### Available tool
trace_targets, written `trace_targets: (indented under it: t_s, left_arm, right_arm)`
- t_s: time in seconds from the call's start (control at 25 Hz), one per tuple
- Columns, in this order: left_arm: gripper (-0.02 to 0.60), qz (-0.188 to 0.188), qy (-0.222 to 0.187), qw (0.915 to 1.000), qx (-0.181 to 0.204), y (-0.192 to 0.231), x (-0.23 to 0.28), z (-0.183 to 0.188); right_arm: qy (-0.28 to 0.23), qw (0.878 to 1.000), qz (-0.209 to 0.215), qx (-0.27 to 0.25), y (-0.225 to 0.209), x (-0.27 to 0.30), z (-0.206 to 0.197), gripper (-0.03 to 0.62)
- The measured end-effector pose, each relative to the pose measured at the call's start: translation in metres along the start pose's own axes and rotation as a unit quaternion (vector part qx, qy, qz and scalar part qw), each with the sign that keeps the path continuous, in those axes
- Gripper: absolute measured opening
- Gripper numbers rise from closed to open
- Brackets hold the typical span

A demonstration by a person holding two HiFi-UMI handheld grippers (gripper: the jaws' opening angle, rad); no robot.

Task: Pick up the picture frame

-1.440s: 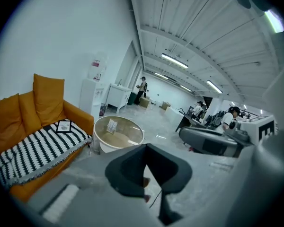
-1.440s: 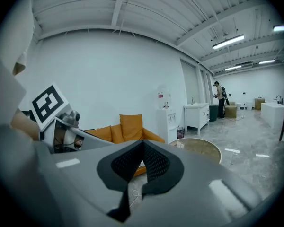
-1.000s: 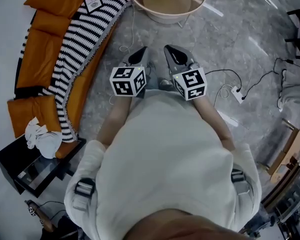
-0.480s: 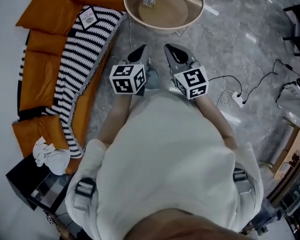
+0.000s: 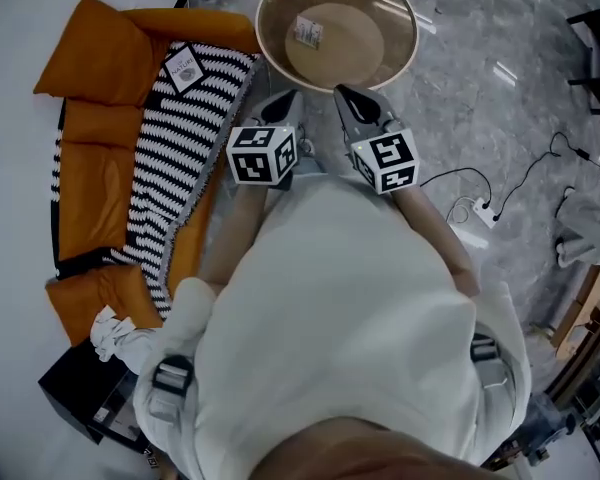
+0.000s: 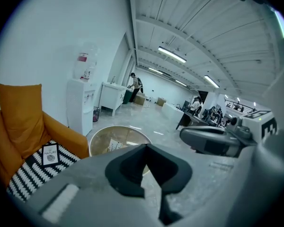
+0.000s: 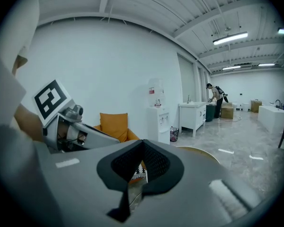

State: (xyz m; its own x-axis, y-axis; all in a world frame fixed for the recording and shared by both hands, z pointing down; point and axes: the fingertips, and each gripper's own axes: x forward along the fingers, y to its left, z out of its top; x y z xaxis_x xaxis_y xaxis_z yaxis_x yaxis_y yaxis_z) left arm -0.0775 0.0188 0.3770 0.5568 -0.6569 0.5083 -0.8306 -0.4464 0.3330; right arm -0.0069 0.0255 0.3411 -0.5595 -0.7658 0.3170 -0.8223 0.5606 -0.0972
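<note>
The picture frame (image 5: 187, 66) is small and black with a white print. It lies on a black-and-white striped blanket (image 5: 175, 158) over the orange sofa (image 5: 100, 108); the left gripper view shows the frame (image 6: 50, 154) low at left. My left gripper (image 5: 285, 98) and right gripper (image 5: 348, 95) are held side by side in front of the body, both shut and empty, well short of the frame. The left gripper (image 6: 146, 148) points past the sofa toward a round table. The right gripper (image 7: 142, 143) has its pads together.
A round table (image 5: 270, 8) with a small card (image 5: 307, 32) on it stands just ahead. A water dispenser (image 6: 81, 103) is by the wall. A power strip and cables (image 5: 477, 211) lie on the floor at right. A black side table (image 5: 80, 398) and crumpled white cloth (image 5: 120, 333) sit by the sofa's near end.
The person has walked forward: sofa, frame and round table have slid down the head view, closer to the grippers. Both grippers stay shut and side by side.
</note>
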Motion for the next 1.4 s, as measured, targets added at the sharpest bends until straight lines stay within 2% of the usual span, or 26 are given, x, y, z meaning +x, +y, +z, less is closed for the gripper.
trace_targets:
  t_s: [0.32,0.6,0.92,1.16,1.4]
  left_arm:
    - [0.002,-0.017,0.014,0.9997,0.009,0.058,0.041,0.034]
    - [0.002,-0.038,0.048,0.9980,0.019,0.088,0.075,0.032]
    - [0.002,-0.038,0.084,0.9956,0.015,0.115,0.112,0.007]
    - [0.002,-0.022,0.097,0.9950,0.008,0.143,0.156,-0.006]
    - [0.002,0.001,0.116,0.9932,-0.006,0.176,0.205,-0.026]
  right_arm:
    - [0.008,1.000,-0.029,0.002,-0.025,0.068,0.016,0.000]
    - [0.029,0.998,-0.062,0.009,-0.042,0.099,0.009,0.000]
    - [0.073,0.994,-0.073,0.045,-0.060,0.125,-0.028,0.000]
    - [0.108,0.991,-0.058,0.055,-0.082,0.162,-0.063,0.000]
    - [0.133,0.987,-0.061,0.066,-0.115,0.201,-0.102,0.000]
